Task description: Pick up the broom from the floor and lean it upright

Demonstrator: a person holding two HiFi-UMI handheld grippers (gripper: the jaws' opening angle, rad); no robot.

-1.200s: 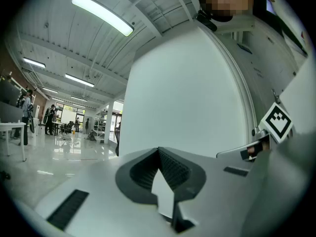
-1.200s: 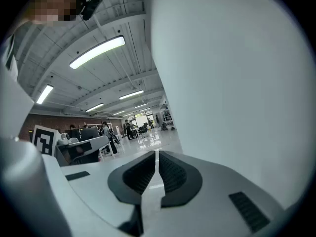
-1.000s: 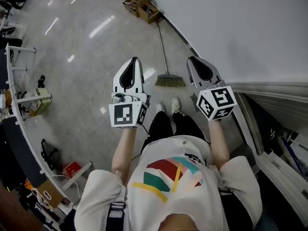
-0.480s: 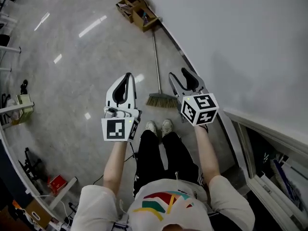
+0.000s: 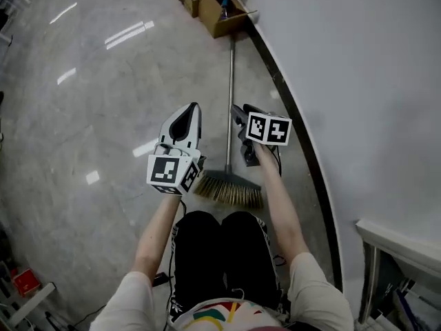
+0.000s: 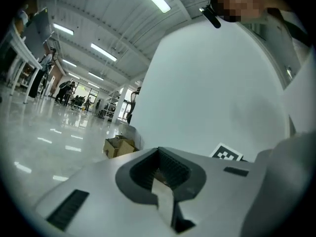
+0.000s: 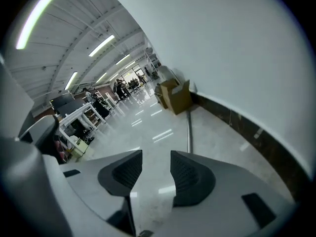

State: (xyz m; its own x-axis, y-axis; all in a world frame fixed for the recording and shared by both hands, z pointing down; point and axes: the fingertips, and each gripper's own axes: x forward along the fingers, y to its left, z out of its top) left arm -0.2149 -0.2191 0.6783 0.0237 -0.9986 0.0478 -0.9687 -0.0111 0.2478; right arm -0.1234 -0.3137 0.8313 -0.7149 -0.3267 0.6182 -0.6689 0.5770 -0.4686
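I'm holding both grippers low over the floor (image 5: 103,116), close to where it meets the wall (image 5: 358,81). The broom (image 5: 231,81) is lying flat along that edge. Its bristles (image 5: 231,190) are just in front of my knees, and its handle is running away from me toward the boxes (image 5: 220,9) at the foot of the wall.

My right gripper (image 5: 240,116) is hanging just beside the handle, on the wall side, above the bristles. Its jaws have just been opening and are standing wide apart with nothing between them. In the right gripper view I'm seeing only bare floor through the gap (image 7: 156,157), with the handle (image 7: 189,132) lying beyond the tips, a little toward the wall. My left gripper (image 5: 193,107) is waiting on the other side of the handle, pointing level. Its jaws are closed together and gripping nothing (image 6: 159,154).

I'm expecting the broom to be light, but long and unbalanced, with its weight toward the head. The handle looks like a thin, stiff, smooth rod, so I'm guessing it will want to roll or slip between the pads. The bristles are soft and will give no hold. I'm planning to pinch the handle squarely across its width, a short way up from the head, then swing the far end up against the wall.
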